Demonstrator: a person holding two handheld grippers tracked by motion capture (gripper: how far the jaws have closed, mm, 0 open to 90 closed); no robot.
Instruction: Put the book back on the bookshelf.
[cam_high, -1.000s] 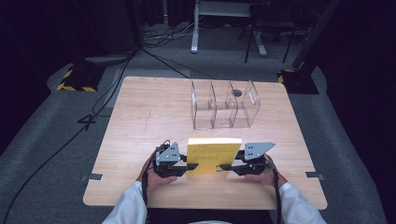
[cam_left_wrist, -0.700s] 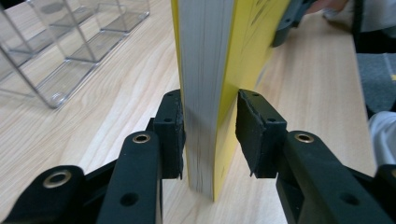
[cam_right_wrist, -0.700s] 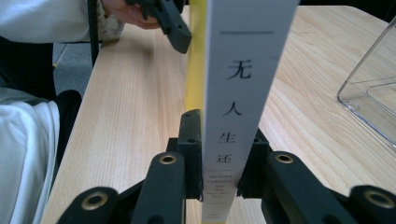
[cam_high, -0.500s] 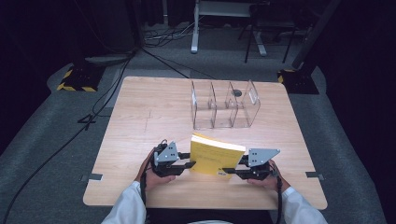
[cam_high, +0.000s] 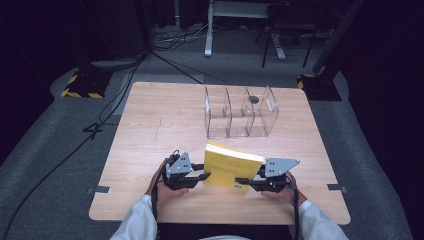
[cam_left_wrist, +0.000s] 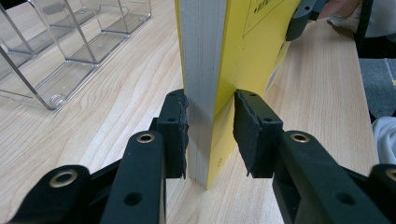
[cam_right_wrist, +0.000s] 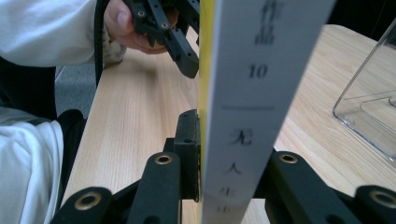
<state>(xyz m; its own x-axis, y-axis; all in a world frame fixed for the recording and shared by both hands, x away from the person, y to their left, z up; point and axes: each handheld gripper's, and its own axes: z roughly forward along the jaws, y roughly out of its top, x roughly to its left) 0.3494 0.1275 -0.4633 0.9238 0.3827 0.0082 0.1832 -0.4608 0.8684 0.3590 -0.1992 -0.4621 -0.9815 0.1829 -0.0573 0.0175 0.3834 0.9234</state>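
A yellow book (cam_high: 232, 167) stands on edge near the front of the wooden table (cam_high: 150, 125), turned at an angle. My left gripper (cam_high: 205, 171) holds its left end: in the left gripper view the pads (cam_left_wrist: 175, 126) sit against the page block and cover of the book (cam_left_wrist: 247, 46). My right gripper (cam_high: 241, 182) holds the right end, where the white spine of the book (cam_right_wrist: 261, 93) runs between the jaws. Its jaws have just been opening slightly, and the one pad (cam_right_wrist: 189, 149) that shows still lies on the cover.
A clear acrylic organizer (cam_high: 240, 112) with three compartments stands behind the book, mid-table; a corner of that organizer (cam_right_wrist: 369, 107) lies just right of the spine. Bare wood spreads to the left. The person's hands and white sleeves (cam_high: 140, 220) come over the front edge.
The book has swung from square-on to an angle, its right end coming toward the front edge with my right gripper. My left gripper has stayed in place.
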